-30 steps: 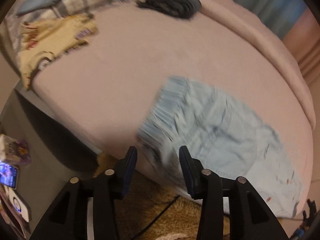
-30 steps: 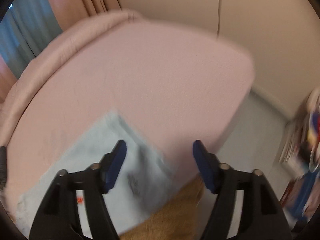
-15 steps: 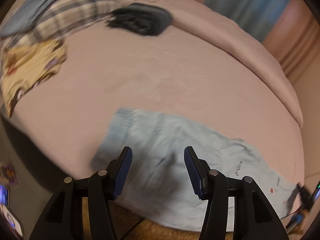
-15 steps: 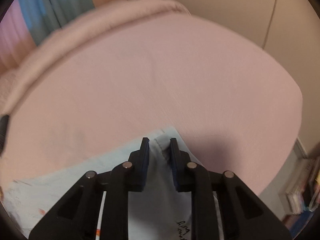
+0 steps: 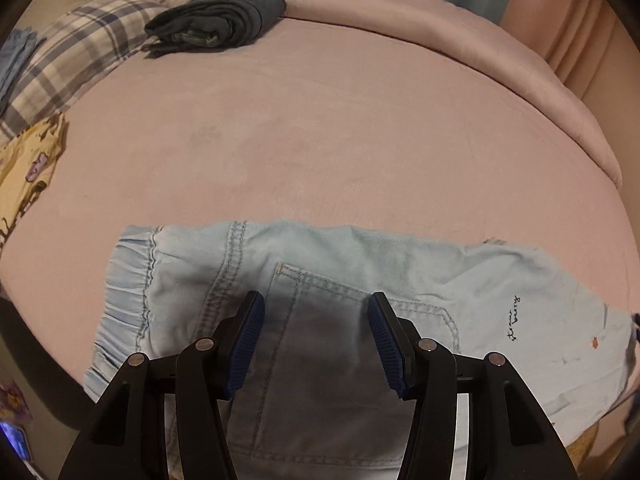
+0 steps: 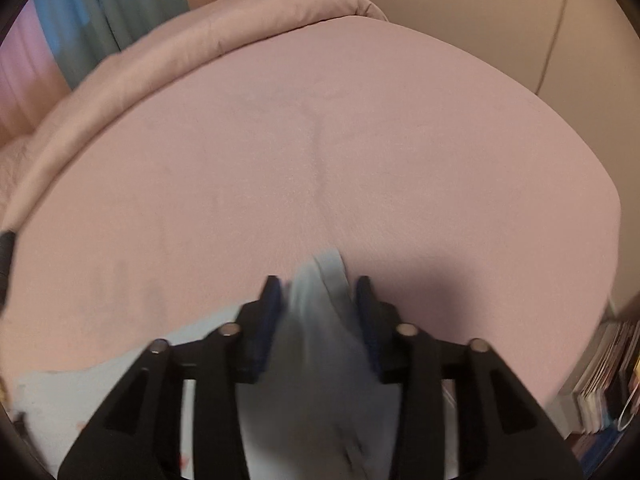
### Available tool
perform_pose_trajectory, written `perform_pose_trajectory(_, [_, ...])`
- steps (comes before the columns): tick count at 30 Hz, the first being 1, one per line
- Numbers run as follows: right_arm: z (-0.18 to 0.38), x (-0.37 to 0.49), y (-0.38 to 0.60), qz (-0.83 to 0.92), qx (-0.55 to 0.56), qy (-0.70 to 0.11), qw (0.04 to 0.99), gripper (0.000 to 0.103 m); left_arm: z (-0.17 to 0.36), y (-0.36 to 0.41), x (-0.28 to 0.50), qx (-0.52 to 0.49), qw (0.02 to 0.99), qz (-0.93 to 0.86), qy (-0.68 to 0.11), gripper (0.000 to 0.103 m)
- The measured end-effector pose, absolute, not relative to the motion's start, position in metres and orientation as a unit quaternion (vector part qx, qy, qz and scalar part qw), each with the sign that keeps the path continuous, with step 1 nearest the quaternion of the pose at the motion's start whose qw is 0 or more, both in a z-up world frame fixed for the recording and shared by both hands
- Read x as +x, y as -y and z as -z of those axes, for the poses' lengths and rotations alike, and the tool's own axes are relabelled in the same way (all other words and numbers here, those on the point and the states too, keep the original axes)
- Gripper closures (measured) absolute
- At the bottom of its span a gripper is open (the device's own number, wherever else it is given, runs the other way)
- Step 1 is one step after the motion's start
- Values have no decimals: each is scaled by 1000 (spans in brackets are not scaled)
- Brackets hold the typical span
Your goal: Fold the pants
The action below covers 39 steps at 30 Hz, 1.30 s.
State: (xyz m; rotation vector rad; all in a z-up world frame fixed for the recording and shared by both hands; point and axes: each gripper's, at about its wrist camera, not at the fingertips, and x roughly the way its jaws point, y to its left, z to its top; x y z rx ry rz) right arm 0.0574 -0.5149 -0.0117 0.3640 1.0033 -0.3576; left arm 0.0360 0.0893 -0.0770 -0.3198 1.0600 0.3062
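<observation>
light blue pants (image 5: 360,280) spread flat along the near edge of the pink bed (image 5: 320,140), waistband left, legs right, laid out ready for folding. left hand-held gripper (image 5: 316,340) poised over the back pocket, jaws parted, nothing pinched. right hand-held gripper (image 6: 316,312) at the leg end, jaws opening around a raised, blurred bunch of cloth; pressing or not, cannot tell. folded dark garment (image 5: 216,20) far left on the bed. no containers visible.
</observation>
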Motion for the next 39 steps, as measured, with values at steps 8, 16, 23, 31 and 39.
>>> perform_pose_trajectory(8, [8, -37, 530, 184, 239, -481, 823, 47, 58, -63, 30, -209, 832, -45, -511, 49])
perform_pose_trajectory(16, [41, -32, 516, 196, 242, -455, 834, 79, 72, -34, 39, -154, 832, -41, -531, 49])
perform_pose_trajectory(23, [2, -72, 513, 226, 251, -404, 850, 90, 77, -42, 44, -153, 822, -61, -545, 49])
perform_pose_trajectory(31, [31, -69, 528, 237, 270, -443, 821, 63, 73, -39, 42, -144, 819, -62, -552, 49])
perform_pose_trajectory(39, [48, -90, 545, 207, 385, -422, 794, 53, 76, -37, 32, -152, 819, -58, -551, 49])
